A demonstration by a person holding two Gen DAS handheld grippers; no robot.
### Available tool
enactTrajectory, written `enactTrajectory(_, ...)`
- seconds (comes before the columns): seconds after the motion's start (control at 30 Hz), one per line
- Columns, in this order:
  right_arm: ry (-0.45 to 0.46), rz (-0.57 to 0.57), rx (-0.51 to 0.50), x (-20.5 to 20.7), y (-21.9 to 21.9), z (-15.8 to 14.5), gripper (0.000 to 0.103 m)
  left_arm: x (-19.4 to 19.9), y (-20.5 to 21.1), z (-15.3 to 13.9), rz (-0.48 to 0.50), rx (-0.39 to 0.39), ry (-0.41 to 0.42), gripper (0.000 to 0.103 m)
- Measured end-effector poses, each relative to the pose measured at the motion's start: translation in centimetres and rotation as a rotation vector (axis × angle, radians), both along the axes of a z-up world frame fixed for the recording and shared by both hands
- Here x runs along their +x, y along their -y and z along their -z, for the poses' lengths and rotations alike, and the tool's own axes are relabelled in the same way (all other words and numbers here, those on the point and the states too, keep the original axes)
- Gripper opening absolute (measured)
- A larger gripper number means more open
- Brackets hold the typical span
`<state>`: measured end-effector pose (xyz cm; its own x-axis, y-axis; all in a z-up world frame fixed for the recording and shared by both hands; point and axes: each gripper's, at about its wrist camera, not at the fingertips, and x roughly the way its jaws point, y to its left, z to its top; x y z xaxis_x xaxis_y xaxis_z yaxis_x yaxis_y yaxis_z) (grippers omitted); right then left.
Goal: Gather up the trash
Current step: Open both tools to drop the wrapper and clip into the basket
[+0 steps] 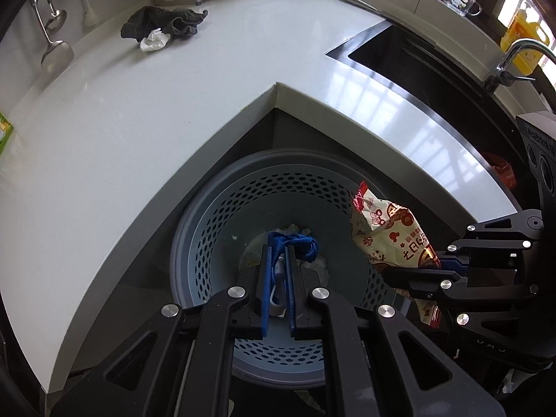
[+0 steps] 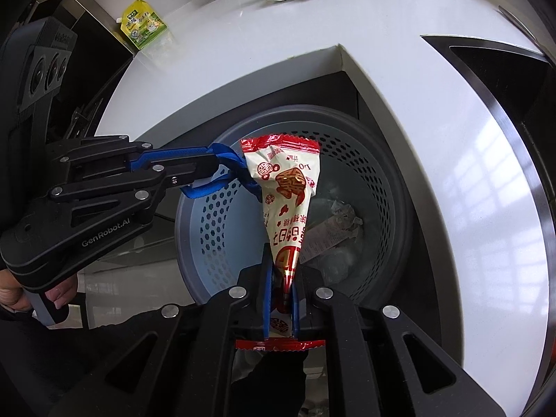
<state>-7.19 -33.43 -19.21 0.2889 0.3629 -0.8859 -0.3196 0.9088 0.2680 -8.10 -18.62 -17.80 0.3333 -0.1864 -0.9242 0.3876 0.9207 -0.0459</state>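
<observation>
**Two wrist fisheyes aimed steeply down into one bin**

The left wrist view is taken from just behind the left hand-held gripper (image 1: 278,260), steeply downward and close above the round grey perforated plastic bin (image 1: 208,243). The white L-shaped stone tabletop (image 1: 139,121) is seen beyond, with the black sink (image 1: 417,59) at upper right.

The right wrist view is taken from behind the right hand-held gripper (image 2: 282,278), likewise steeply downward and near the same bin (image 2: 382,187).

The bin, the tabletop's inner corner and the dark crumpled cloth (image 1: 166,22) are shared by both views. Each hand-held gripper is caught from the side in the other's view.
</observation>
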Motion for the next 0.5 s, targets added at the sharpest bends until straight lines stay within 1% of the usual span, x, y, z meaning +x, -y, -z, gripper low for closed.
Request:
enactTrajectory(0.03, -0.006, 0.004, 0.002, 0.1, 0.0, 0.0, 0.009, 0.0, 0.0, 0.1, 0.001, 0.005, -0.003, 0.008)
enactTrajectory(0.1, -0.009, 0.012, 0.005, 0.3, 0.0, 0.1, 0.016, 0.1, -0.2, 0.2, 0.003, 0.008, -0.009, 0.012)
enactTrajectory(0.17, 0.008, 0.016, -0.006, 0.6, -0.3, -0.2, 0.040, 0.3, -0.4, 0.1, 0.001, 0.014, -0.001, 0.017)
enactTrajectory(0.2, 0.018, 0.021, -0.004, 0.7, -0.4, -0.4, 0.042, 0.4, -0.5, 0.0, -0.002, 0.020, 0.004, 0.020)
enactTrajectory(0.27, 0.023, 0.029, 0.002, 1.0, -0.5, -0.5, 0.043, 0.6, -0.8, -0.4, -0.011, 0.032, 0.023, 0.037)
enactTrajectory(0.3, 0.028, 0.035, 0.005, 1.2, -0.5, -0.7, 0.043, 0.7, -1.0, -0.6, -0.019, 0.036, 0.034, 0.042)
enactTrajectory(0.33, 0.029, 0.038, 0.009, 1.3, -0.5, -0.8, 0.043, 0.9, -1.3, -0.9, -0.030, 0.038, 0.049, 0.053)
enactTrajectory(0.37, 0.033, 0.042, 0.010, 1.5, -0.5, -1.0, 0.043, 1.0, -1.6, -1.2, -0.041, 0.038, 0.065, 0.060)
enactTrajectory(0.5, 0.059, 0.047, 0.014, 2.4, -0.9, -2.0, 0.043, 2.1, -2.7, -2.2, -0.069, 0.018, 0.088, 0.064)
